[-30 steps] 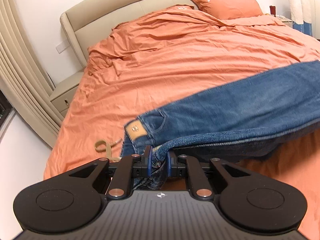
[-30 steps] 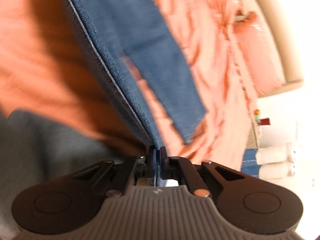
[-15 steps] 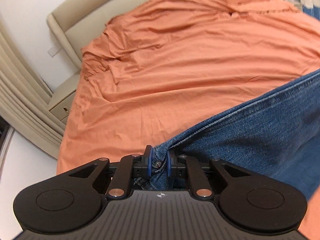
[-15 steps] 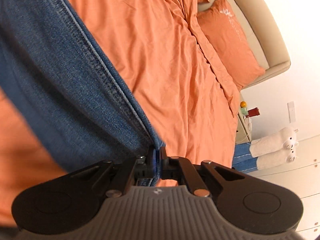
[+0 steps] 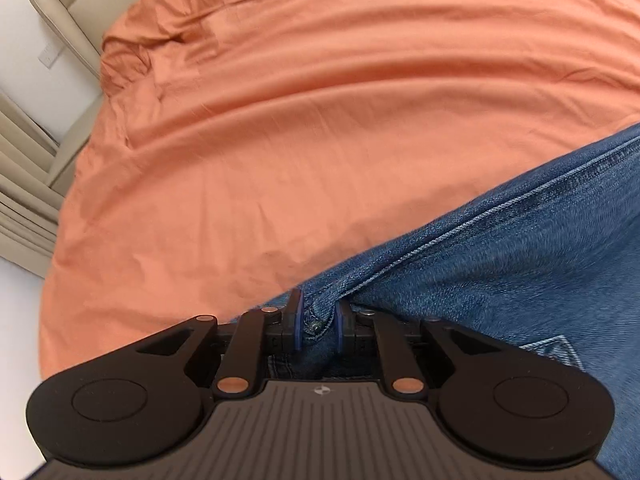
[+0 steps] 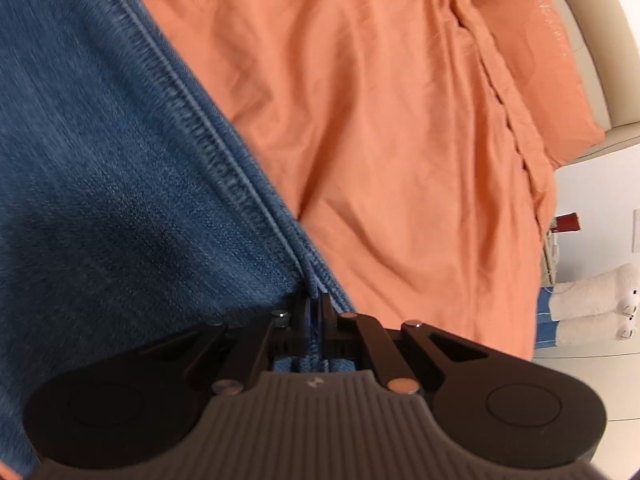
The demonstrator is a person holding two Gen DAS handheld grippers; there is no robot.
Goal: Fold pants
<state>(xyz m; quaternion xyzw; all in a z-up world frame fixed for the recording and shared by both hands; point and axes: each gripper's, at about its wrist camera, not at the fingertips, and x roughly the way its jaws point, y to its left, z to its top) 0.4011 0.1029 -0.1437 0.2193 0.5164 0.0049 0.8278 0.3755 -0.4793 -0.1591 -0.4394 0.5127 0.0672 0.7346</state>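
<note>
Blue denim pants (image 5: 520, 264) lie low over the orange bed sheet (image 5: 320, 120), stretching right from my left gripper (image 5: 318, 322). The left gripper is shut on a bunched, riveted edge of the pants. In the right wrist view the pants (image 6: 100, 184) fill the left side, with a stitched seam running down into my right gripper (image 6: 316, 310), which is shut on that seam edge. The bed sheet (image 6: 380, 120) lies just beyond it.
A beige headboard (image 5: 80, 4) and curtain folds (image 5: 24, 200) are at the left. An orange pillow (image 6: 536, 60), a nightstand with a red object (image 6: 566, 222) and white plush toys (image 6: 592, 304) are at the right.
Both grippers have moved down and forward toward the bed with the pants. The waistband patch and pocket have gone out of the left view. The sheet now looks closer in both views.
</note>
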